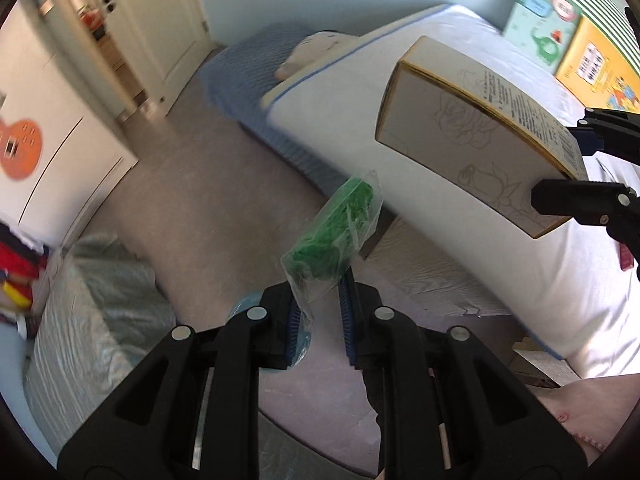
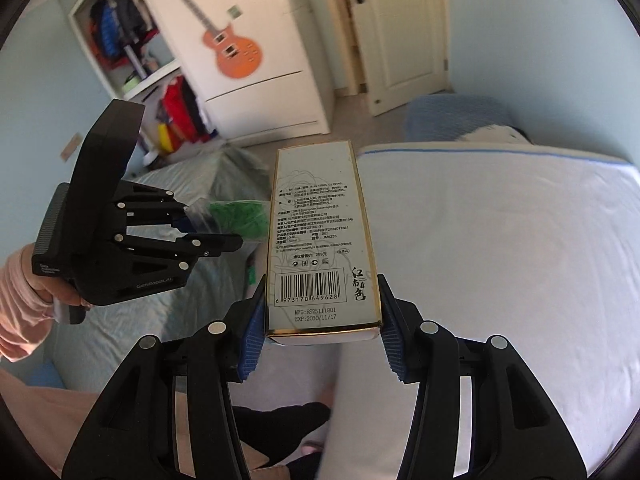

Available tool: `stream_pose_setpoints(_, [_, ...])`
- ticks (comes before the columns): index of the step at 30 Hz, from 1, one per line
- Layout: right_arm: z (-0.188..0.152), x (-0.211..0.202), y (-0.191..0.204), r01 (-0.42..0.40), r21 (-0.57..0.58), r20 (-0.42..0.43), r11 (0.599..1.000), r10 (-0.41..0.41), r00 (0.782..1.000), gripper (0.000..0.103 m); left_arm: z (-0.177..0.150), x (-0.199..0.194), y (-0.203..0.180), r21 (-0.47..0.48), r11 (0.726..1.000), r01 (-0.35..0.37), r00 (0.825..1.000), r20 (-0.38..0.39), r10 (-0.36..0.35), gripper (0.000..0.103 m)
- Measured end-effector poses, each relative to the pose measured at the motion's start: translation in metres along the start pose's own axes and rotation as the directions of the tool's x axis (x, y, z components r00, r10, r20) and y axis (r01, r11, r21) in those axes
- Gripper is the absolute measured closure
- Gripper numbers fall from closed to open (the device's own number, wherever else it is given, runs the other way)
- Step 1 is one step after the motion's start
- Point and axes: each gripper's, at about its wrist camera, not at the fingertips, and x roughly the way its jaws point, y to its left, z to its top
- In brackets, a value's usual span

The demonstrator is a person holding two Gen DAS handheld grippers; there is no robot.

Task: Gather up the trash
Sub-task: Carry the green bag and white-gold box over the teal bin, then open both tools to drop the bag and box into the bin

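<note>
A clear plastic bag of green shreds (image 1: 336, 232) sticks up from my left gripper (image 1: 320, 320), whose blue pads pinch its lower end. In the right wrist view the left gripper (image 2: 212, 236) is on the left, with the green bag (image 2: 240, 216) at its tips. My right gripper (image 2: 322, 332) is shut on the near end of a long white box with gold edges and a barcode (image 2: 320, 240). The left wrist view has that box (image 1: 480, 128) at the upper right, with the right gripper (image 1: 580, 168) clamped on it. Both items hang in the air above the floor and bed.
A white mattress (image 2: 500, 240) with a blue blanket (image 1: 256, 64) at its far end fills the right. A large crinkled grey plastic bag or cover (image 1: 92, 300) lies at the left. A white wardrobe with a guitar sticker (image 2: 236, 52) and a door (image 2: 400, 32) stand behind.
</note>
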Motion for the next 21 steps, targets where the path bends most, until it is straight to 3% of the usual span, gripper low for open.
stream_pose_setpoints(11, [0.053, 0.084, 0.068, -0.133, -0.155, -0.137, 0.979, 0.112, 0.984, 0.053, -0.063, 0.006, 0.093, -0.240, 0.969, -0.064, 0.996, -0.074, 0.047, 0.087])
stream_pose_setpoints(21, [0.075, 0.136, 0.117, -0.269, -0.272, -0.287, 0.924, 0.189, 0.939, 0.053, -0.096, 0.011, 0.134, -0.383, 0.916, -0.118, 0.989, -0.131, 0.072, 0.087])
